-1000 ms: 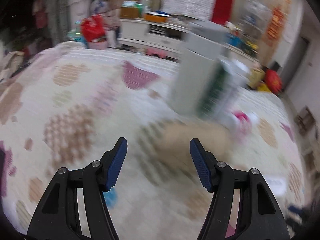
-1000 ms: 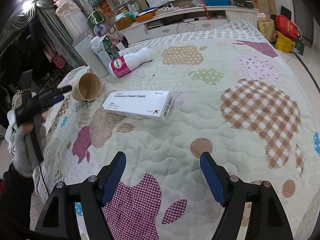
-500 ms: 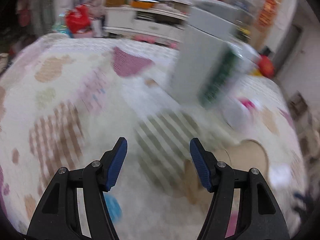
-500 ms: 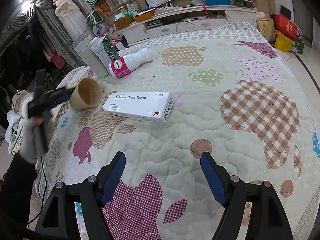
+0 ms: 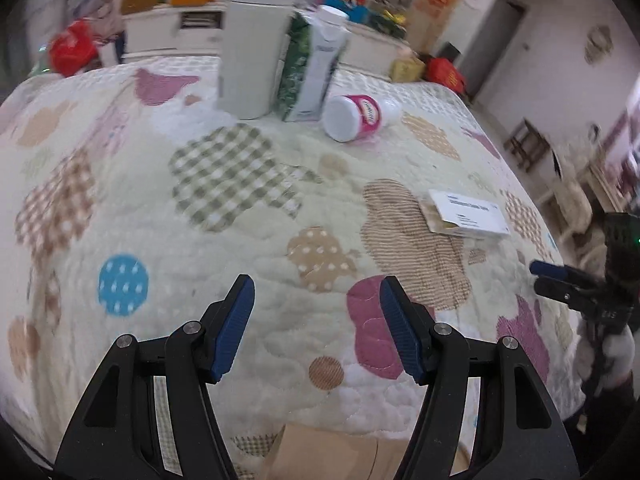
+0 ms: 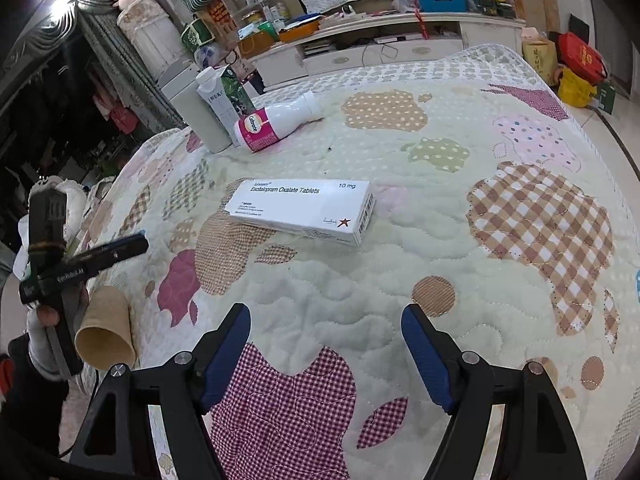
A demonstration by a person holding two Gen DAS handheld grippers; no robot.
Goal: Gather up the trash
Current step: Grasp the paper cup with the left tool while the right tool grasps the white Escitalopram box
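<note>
The left gripper [image 5: 316, 300] hangs over the patchwork quilt [image 5: 240, 240] with its blue pads apart and nothing between them. In the right wrist view a paper cup [image 6: 105, 330] lies on its side at the near left edge of the quilt, its mouth facing the camera, just below the left gripper; whether the two touch cannot be told. In the left wrist view only a tan piece of the cup shows at the bottom edge, below the fingers.

The right gripper [image 6: 326, 330] also stands with its pads wide apart and empty, over a dark red checked patch.

A white tablet box [image 6: 302, 210] lies flat near the middle of the quilt, ahead of the right gripper. Farther back a white bottle with a pink label [image 6: 276, 122] lies on its side. Just behind it a green and white carton [image 6: 224, 98] stands upright, touching or nearly touching a tall pale bin [image 6: 192, 112] at the far corner of the bed. A gloved hand [image 6: 42, 332] grips the handle of the left gripper.
</note>
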